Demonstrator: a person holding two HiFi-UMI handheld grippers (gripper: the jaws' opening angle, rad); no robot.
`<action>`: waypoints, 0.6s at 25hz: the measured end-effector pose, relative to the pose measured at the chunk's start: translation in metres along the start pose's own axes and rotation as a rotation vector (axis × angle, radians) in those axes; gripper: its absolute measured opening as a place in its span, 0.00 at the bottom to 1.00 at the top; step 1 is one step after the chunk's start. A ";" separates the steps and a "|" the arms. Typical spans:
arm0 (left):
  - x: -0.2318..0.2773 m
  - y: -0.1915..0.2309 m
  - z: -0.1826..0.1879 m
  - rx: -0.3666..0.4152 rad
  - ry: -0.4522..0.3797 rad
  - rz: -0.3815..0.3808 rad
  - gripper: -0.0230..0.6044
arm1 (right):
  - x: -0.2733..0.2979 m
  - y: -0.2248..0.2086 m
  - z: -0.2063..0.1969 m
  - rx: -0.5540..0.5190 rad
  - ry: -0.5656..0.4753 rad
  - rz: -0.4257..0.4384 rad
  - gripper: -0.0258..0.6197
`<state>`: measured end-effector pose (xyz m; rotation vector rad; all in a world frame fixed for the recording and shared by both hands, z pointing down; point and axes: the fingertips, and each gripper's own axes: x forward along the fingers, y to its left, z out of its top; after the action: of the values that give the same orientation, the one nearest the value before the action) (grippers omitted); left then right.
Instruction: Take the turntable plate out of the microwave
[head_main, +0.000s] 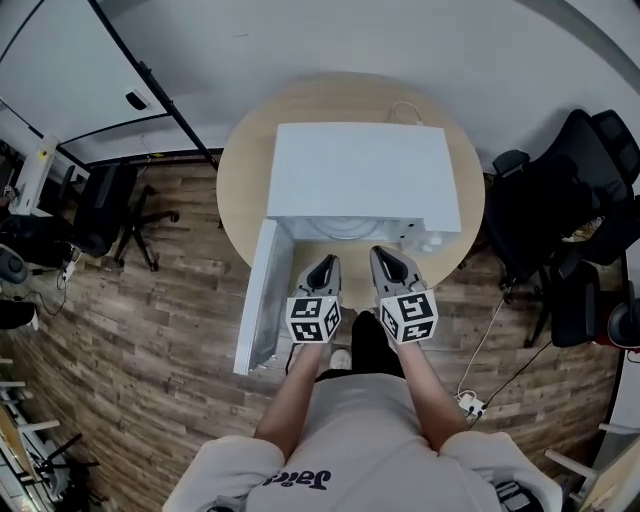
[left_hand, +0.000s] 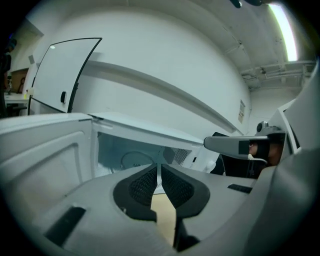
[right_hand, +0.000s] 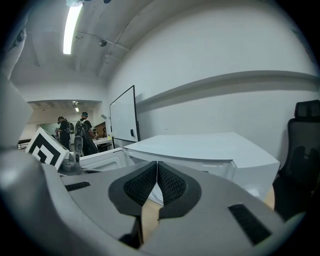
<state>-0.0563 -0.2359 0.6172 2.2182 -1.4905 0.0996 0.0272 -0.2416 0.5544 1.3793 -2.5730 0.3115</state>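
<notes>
where two bare forearms are stretched forward side by side from the torso, one gripper is borne on each, marker cube uppermost, nose tipped a little downward toward the open microwave (head_main: 360, 170).

left gripper (head_main: 322, 262): jaws pressed together, pads meeting, nothing held between them. it is set before the left half of the cavity mouth, beside the door (head_main: 258, 300), which is swung open to the left.

right gripper (head_main: 388, 255): jaws likewise closed tight and empty. it is set before the right half of the mouth, just beside the left gripper and not touching it.

turntable plate (head_main: 347, 229): lodged inside the cavity, beyond both sets of jaw tips and apart from them. only its curved front rim is shown from above. it is laid flat on the cavity floor. being round, it has no long axis, and the visible rim is turned toward the person.

round wooden table (head_main: 240, 180): the microwave is carried on it.

office chairs (head_main: 570, 190): ranged at the right, beyond the table.
</notes>
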 end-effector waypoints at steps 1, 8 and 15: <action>0.007 0.003 -0.005 -0.030 0.011 0.000 0.06 | 0.003 -0.005 -0.002 0.004 0.004 -0.001 0.07; 0.039 0.030 -0.051 -0.177 0.140 0.056 0.08 | 0.020 -0.015 -0.028 0.039 0.059 0.020 0.07; 0.079 0.041 -0.085 -0.559 0.164 0.009 0.32 | 0.036 -0.027 -0.048 0.062 0.111 0.034 0.07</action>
<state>-0.0438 -0.2811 0.7313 1.7109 -1.2499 -0.1179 0.0338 -0.2713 0.6132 1.3011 -2.5173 0.4640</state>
